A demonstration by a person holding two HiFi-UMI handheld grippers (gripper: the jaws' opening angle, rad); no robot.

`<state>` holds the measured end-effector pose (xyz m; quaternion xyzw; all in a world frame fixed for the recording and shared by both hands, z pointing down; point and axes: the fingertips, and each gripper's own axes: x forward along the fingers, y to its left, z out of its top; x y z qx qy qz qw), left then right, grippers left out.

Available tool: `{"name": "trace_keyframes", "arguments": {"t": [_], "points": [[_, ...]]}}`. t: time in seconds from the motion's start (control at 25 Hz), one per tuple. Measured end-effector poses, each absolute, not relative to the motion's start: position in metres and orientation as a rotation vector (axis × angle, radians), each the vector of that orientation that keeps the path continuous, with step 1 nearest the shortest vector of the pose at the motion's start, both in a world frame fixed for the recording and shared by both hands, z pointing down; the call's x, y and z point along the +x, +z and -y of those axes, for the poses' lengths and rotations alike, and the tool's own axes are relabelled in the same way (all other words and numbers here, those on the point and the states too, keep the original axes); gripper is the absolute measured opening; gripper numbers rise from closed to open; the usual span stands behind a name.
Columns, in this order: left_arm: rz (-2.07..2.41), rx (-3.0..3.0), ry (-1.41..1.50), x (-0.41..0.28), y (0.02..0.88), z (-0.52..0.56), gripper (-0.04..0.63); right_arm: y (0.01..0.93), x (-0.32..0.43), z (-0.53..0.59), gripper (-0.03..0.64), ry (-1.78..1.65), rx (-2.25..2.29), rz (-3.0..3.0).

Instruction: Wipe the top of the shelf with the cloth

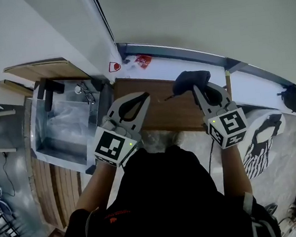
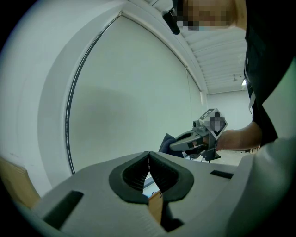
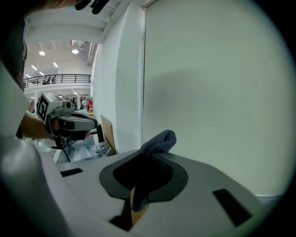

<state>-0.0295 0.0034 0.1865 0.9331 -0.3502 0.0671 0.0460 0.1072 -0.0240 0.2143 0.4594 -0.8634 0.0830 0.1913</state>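
The brown shelf top [image 1: 163, 108] lies below both grippers, against a white wall. My right gripper [image 1: 194, 88] is shut on a dark blue cloth [image 1: 188, 79], held over the shelf's far right part. In the right gripper view the cloth [image 3: 159, 140] bulges out past the jaw tips of the right gripper [image 3: 147, 156] and hangs down between them. My left gripper [image 1: 145, 96] hovers over the shelf's left half, its jaws pressed together with nothing in them. In the left gripper view, the left gripper's [image 2: 148, 155] tips meet, and the cloth [image 2: 166, 141] shows beyond them.
A clear plastic-lined bin [image 1: 66, 127] stands left of the shelf, with a wooden board [image 1: 47, 69] behind it. A white ledge [image 1: 195, 65] with red labels [image 1: 142, 61] runs behind the shelf. A black-and-white patterned object [image 1: 262, 139] lies on the floor at right.
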Motion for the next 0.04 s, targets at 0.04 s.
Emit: {"name": "trace_keyframes", "arguments": {"t": [0.04], "points": [[1.064, 2.869, 0.207, -0.0286, 0.1866, -0.0028, 0.020, 0.2141, 0.1082, 0.0244, 0.026, 0.234, 1.292, 2.424]]}}
